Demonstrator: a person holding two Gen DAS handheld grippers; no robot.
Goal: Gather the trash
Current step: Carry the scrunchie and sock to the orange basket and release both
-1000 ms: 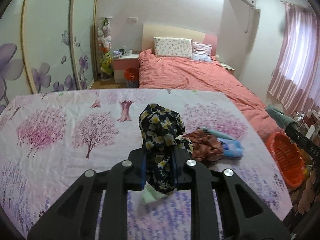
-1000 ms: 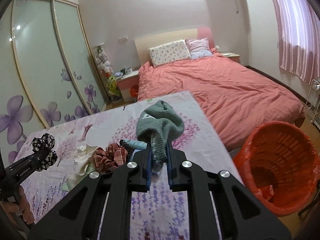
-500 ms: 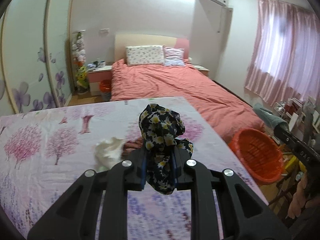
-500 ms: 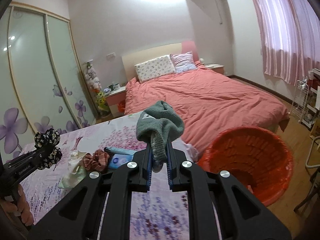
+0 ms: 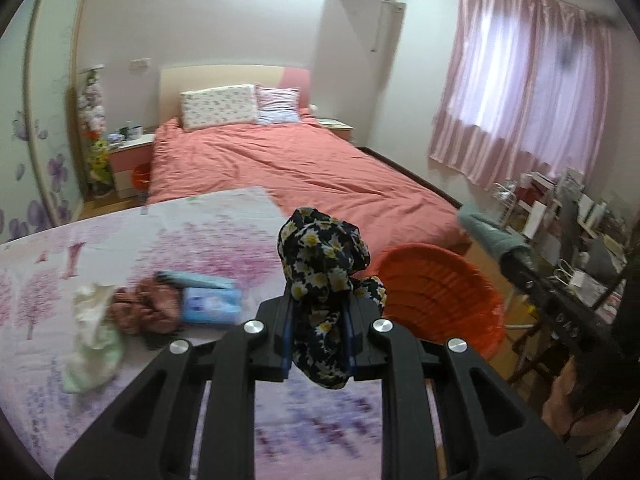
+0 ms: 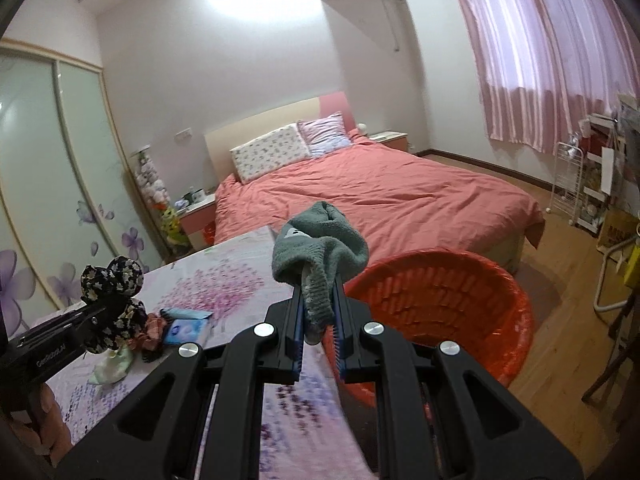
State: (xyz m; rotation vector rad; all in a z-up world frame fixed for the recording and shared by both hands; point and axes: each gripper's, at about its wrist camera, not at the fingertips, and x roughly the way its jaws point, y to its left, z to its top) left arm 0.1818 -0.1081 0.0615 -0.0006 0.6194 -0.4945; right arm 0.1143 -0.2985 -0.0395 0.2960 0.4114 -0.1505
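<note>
Carrying both items toward the round orange plastic basket [image 6: 436,312], low on the floor off the table's right edge. Right gripper [image 6: 318,322] clenched on a grey-green knitted sock [image 6: 320,248], nearest the rim. Left gripper [image 5: 318,344] clamped on a black floral fabric scrunchie [image 5: 320,256], over the pink tree-print tablecloth [image 5: 200,236]. Judgement: move each fully past the rim before letting go; soft fabric may cling to the pads. Plaid scrunchie [image 5: 140,308], blue tissue pack [image 5: 210,304] and crumpled pale tissue [image 5: 94,332] lie left on the cloth.
</note>
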